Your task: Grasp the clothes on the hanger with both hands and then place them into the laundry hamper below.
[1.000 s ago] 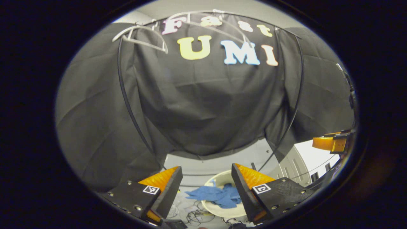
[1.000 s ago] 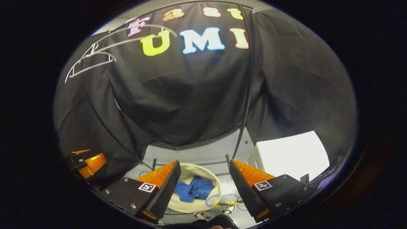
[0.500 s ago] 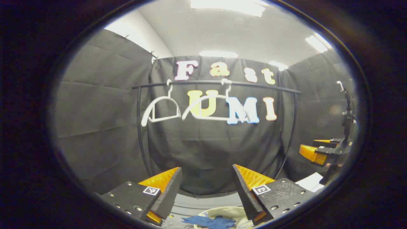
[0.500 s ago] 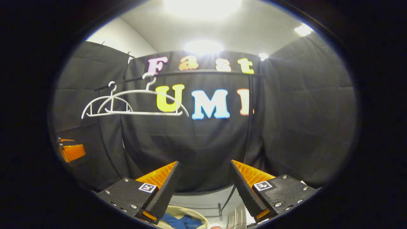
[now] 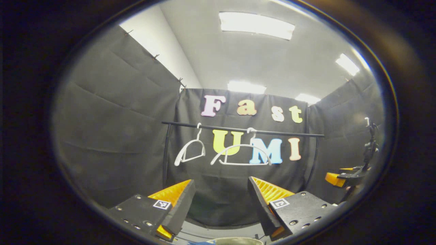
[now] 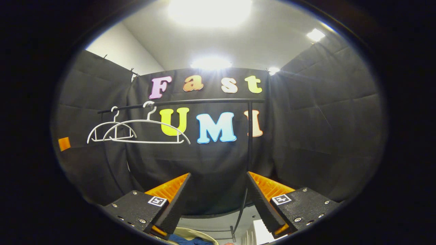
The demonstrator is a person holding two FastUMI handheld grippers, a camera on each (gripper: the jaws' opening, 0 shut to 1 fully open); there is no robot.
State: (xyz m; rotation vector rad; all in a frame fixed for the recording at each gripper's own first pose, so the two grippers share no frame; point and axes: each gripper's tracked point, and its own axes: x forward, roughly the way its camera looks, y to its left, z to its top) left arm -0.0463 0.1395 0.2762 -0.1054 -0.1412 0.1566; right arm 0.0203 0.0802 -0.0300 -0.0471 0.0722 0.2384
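Observation:
Two bare white hangers (image 5: 238, 145) (image 6: 150, 142) hang on a black rail (image 5: 238, 130) (image 6: 190, 101) across the back of the booth. Low at the edge of the right gripper view, blue clothes (image 6: 186, 241) lie in the cream laundry hamper (image 6: 201, 234). The hamper's rim (image 5: 235, 240) also peeks in at the bottom of the left gripper view. My left gripper (image 5: 220, 181) is open and holds nothing, aimed at the wall below the rail. My right gripper (image 6: 218, 175) is open too, with nothing between its fingers. The right gripper (image 5: 340, 177) appears at the right edge of the left gripper view.
The rail's black upright post (image 6: 249, 136) stands just past my right gripper's right finger. A white box (image 6: 262, 234) sits on the floor beside the hamper. A stand with a fixture (image 5: 369, 146) rises at the far right. Ceiling lights (image 5: 255, 25) shine overhead.
Both grippers have tilted up from the hamper and pulled back. The blue clothes and hamper slid to the bottom edge, and the rail and hangers dropped toward mid-view. Both stayed open.

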